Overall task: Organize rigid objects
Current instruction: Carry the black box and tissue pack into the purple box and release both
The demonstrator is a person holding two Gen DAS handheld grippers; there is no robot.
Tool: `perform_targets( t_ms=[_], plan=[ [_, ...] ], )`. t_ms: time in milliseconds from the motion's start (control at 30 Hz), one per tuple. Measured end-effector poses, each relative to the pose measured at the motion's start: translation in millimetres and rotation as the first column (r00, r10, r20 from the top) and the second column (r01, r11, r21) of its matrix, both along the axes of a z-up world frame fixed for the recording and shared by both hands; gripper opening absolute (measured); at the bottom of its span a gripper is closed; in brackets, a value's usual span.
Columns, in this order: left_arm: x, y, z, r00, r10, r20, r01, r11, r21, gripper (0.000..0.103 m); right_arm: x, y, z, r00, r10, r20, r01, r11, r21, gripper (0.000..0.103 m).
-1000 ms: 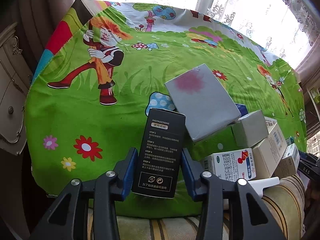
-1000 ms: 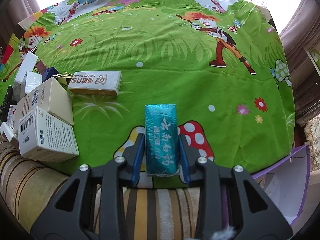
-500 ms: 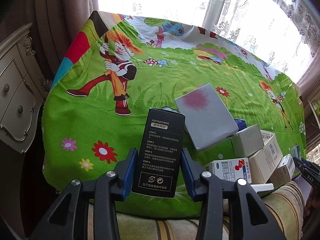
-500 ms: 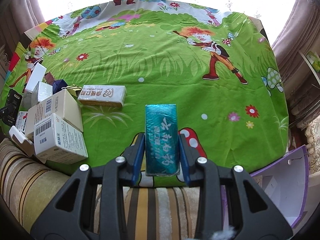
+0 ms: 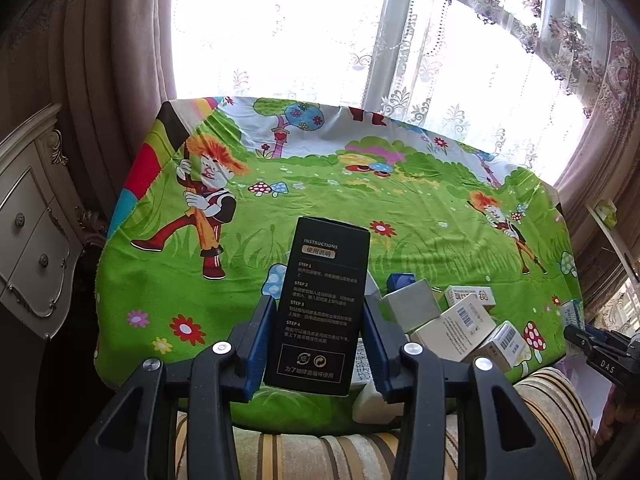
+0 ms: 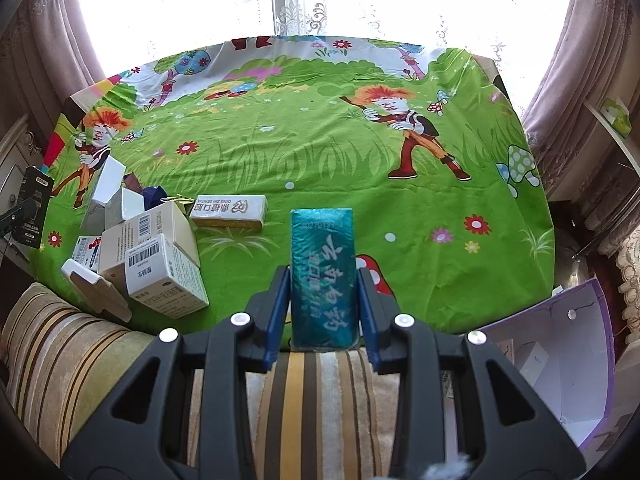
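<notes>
The left gripper [image 5: 318,332] pinches a tall black cardboard box with white printed instructions [image 5: 322,304] between its blue fingers [image 5: 258,344], above the bench draped in a green cartoon cloth [image 5: 320,200]. The right gripper [image 6: 323,300] pinches a teal foil-wrapped box [image 6: 323,276]. Its slick wrap could slip; either box could topple the loose pile of white cartons [image 6: 148,256] when set down.

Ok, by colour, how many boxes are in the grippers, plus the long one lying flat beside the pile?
Black box, in left gripper: 1
Teal box, in right gripper: 1
Cream box, lying flat: 1
Total: 3
</notes>
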State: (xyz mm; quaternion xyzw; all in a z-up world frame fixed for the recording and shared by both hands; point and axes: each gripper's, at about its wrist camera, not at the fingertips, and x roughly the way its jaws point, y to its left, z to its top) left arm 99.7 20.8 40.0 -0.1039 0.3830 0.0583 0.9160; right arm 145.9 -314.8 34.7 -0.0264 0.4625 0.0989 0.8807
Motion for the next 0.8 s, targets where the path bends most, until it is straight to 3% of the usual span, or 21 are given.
perform_targets(
  t_ms=[200, 433, 600, 800],
  plan=[
    [-6.1, -45.1, 11.2, 0.994, -0.111, 0.014, 0.112, 0.993, -0.049, 0.043, -22.8, -15.1, 13.8, 1.0, -0.009, 0.014, 0.008, 0.999, 0.049, 0.037],
    [-10.7, -109.3, 15.8, 0.961, -0.275, 0.005, 0.275, 0.957, -0.094, 0.043, -46.1, -43.0, 25.8, 0.999, -0.034, 0.029, 0.031, 0.994, 0.102, 0.037],
    [-12.9, -155.2, 17.2, 0.924, -0.382, -0.003, 0.379, 0.918, -0.117, 0.043, -59.0, -61.7, 31.5, 0.997, -0.067, 0.048, 0.062, 0.994, 0.086, 0.037],
    [-17.0, -211.0, 16.4, 0.858, -0.512, -0.02, 0.503, 0.849, -0.162, 0.043, -71.6, -88.4, 38.0, 0.989, -0.126, 0.073, 0.124, 0.992, 0.022, 0.037]
  ],
)
